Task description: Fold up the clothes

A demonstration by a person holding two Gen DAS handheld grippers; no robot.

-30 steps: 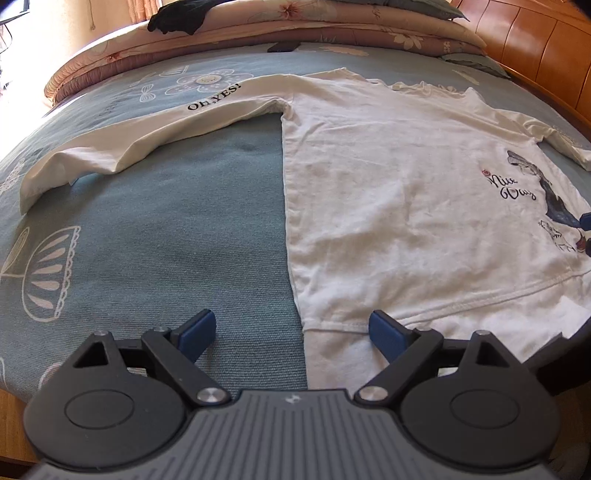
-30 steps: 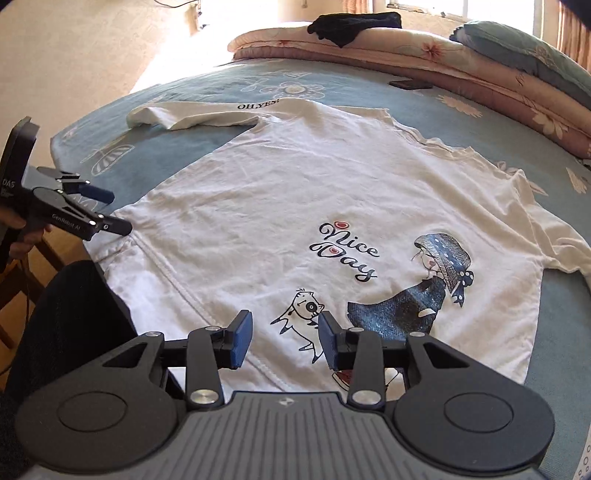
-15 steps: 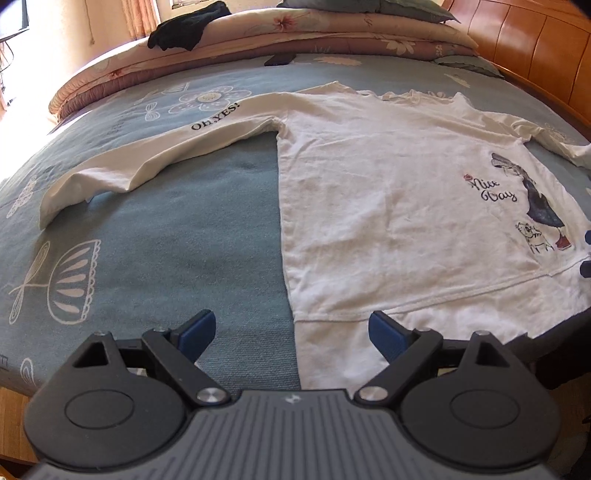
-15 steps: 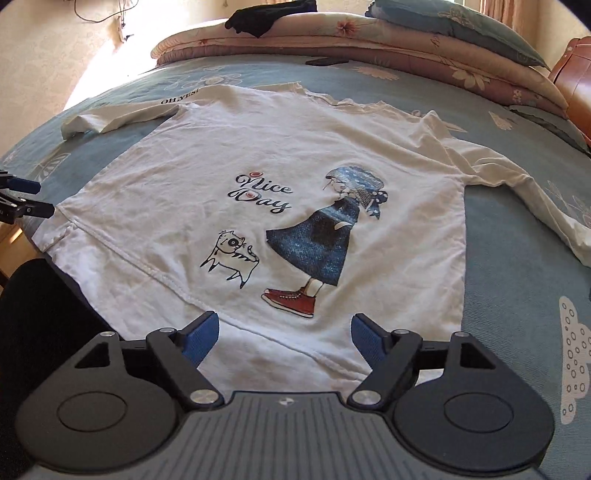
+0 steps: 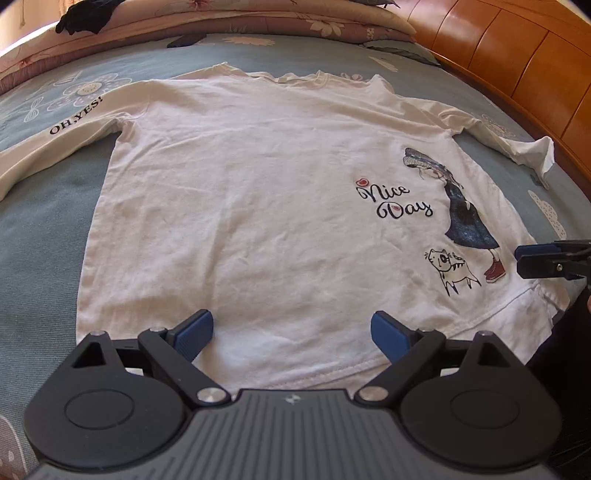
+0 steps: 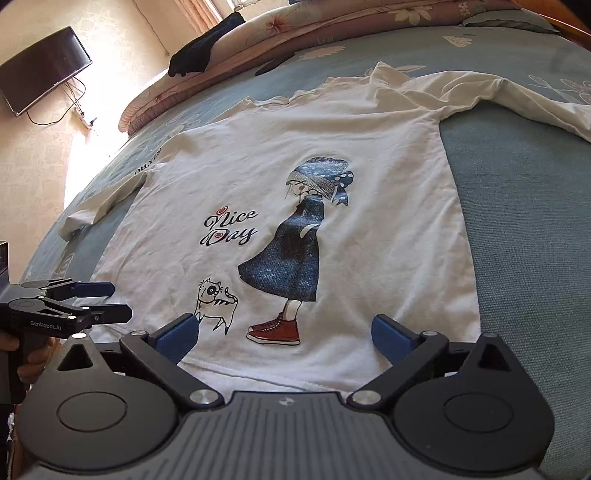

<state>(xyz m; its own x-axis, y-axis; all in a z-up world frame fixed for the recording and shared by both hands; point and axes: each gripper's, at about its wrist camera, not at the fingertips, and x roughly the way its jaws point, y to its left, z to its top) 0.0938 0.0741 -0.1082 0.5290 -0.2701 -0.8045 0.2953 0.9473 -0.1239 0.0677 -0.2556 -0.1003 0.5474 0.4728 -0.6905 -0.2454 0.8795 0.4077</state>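
The white shirt [image 5: 258, 206] lies flat just beyond both claws, left claw [image 5: 291, 332] released, right claw [image 6: 284, 334] opening, apparently empty.

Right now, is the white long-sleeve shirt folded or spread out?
Spread out: the white long-sleeve shirt lies flat, print up, on the bed, both sleeves extended.

One white shirt [image 5: 258, 206], two grippers [image 5: 291, 332] [image 6: 284, 332].

a home bedroom: bed [image 5: 44, 221], wooden headboard [image 5: 517, 55], folded quilts [image 6: 332, 29], wall television [image 6: 40, 70].
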